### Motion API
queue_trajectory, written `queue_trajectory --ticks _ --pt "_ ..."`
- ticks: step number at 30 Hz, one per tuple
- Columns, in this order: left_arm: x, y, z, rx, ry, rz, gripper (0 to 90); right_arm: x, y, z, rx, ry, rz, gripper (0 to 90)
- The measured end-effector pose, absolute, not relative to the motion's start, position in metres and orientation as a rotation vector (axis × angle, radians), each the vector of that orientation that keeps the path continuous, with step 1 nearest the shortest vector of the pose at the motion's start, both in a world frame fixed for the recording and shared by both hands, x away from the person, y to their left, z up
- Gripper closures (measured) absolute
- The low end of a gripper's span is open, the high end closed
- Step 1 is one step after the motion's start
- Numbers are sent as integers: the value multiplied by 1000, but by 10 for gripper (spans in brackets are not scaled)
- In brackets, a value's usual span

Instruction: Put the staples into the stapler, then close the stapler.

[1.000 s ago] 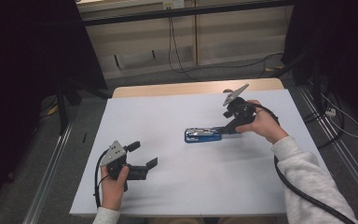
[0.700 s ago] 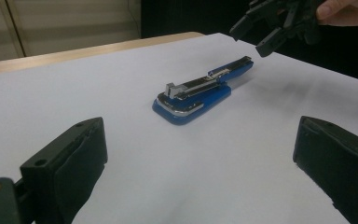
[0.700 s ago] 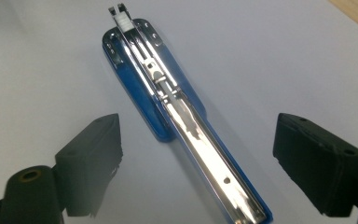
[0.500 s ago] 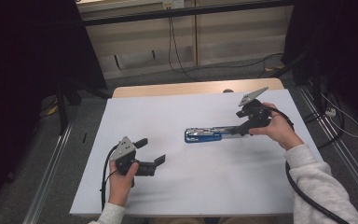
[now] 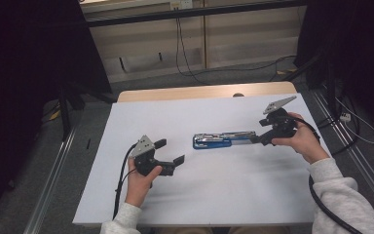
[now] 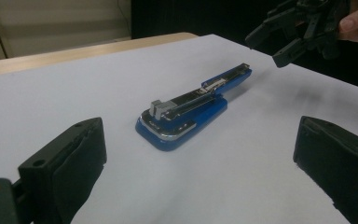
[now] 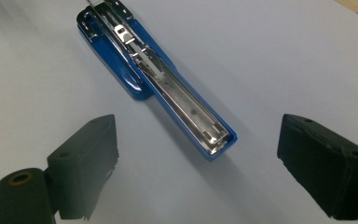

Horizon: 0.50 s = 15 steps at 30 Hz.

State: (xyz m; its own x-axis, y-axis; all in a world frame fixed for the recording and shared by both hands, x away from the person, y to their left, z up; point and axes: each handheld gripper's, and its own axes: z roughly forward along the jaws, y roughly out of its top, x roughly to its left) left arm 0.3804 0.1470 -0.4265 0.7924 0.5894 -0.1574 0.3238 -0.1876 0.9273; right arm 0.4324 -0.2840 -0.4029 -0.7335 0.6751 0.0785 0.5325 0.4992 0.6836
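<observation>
The right gripper [image 5: 262, 140] sits at the right middle of the high view, held in the person's right hand [image 5: 304, 141]. Its two black jaws are spread wide and have just been opening. Nothing is pinched between them. In the right gripper view the end of the stapler [image 7: 168, 88] lies just ahead of the gap between the jaws, and the pads do not touch it.

The left gripper [image 5: 170, 152] is at the lower left of the high view, held in the left hand [image 5: 139, 183]. Its jaws are spread wide too, and they hold nothing. In the left gripper view the stapler lies well ahead of them, in the middle of the frame, and the other gripper hangs at the upper right.

There is one stapler [image 5: 222, 140]. It is blue and silver and it is flipped open, so it lies long and flat. The open metal tray on top looks shiny; I cannot tell if any staples are in it.

The stapler lies near the middle of the white table [image 5: 209, 195], between the two grippers, closer to the right one.

Count: two grippers, two hands, one stapler, one table. A strip of bare wood [image 5: 175, 92] shows along the far edge of the table, toward the top of the high view.
</observation>
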Motion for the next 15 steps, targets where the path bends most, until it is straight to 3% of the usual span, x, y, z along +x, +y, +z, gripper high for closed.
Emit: queue_trajectory --ticks 15 --pt "400 130 -427 1799 770 336 45 424 -296 -409 1065 2511 1002 145"
